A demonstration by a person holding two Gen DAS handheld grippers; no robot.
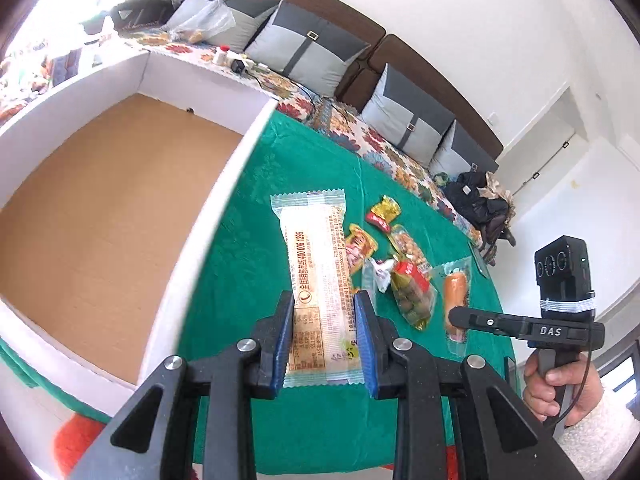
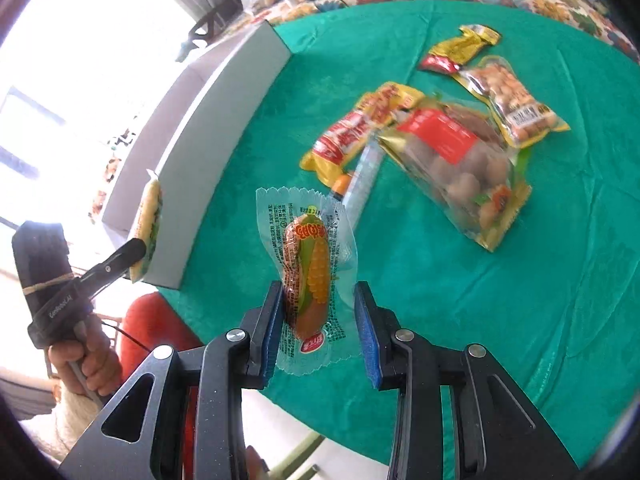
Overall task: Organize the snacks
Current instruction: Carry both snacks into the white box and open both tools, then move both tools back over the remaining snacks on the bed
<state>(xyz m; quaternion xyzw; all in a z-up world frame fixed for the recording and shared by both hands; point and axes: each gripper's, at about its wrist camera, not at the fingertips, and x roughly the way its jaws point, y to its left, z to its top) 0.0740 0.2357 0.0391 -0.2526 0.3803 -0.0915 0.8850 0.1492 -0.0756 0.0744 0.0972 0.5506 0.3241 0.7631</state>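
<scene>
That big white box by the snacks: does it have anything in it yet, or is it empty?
Empty, as far as shown. The left wrist view looks into the white box and shows only its bare brown bottom; the nearest corner is out of frame.

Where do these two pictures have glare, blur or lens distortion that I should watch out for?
Left wrist view: fisheye bends the white cardboard box rim, and the window at top left is washed out; the long wafer packet is sharp. Right wrist view: the window at left is blown out, the meatball bag is motion-blurred, while the corn sausage packet stays fairly crisp.
</scene>
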